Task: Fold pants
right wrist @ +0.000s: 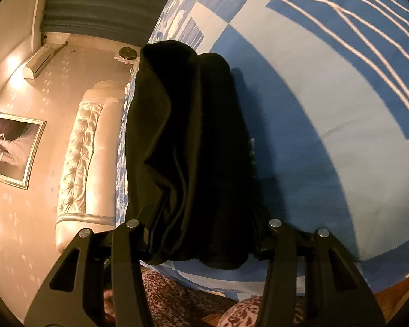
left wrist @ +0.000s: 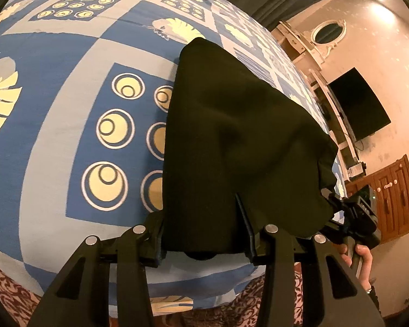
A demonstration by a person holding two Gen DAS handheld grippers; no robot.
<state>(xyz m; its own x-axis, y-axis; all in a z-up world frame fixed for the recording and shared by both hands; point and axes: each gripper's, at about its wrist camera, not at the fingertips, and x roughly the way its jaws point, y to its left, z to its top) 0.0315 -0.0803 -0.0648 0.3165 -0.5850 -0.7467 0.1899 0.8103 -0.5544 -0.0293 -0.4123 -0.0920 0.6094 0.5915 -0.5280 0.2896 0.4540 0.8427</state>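
The black pants (left wrist: pixel 231 141) hang stretched over the blue patterned bedspread (left wrist: pixel 54 141), held up at the near edge by both grippers. My left gripper (left wrist: pixel 204 234) has cloth bunched between its fingers and draped over them. The right gripper (left wrist: pixel 338 207) shows in the left wrist view at the cloth's right corner, with the hand below it. In the right wrist view the pants (right wrist: pixel 188 141) hang in folds from my right gripper (right wrist: pixel 204 234), whose fingers are buried in the cloth above the bedspread (right wrist: pixel 313 109).
The bed's near edge (left wrist: pixel 199 272) lies just under the grippers, with a maroon patterned cloth (right wrist: pixel 177 294) below. A padded headboard (right wrist: pixel 81 150) stands at the left of the right wrist view. A dark TV (left wrist: pixel 360 103) and a wooden cabinet (left wrist: pixel 395 196) stand by the wall.
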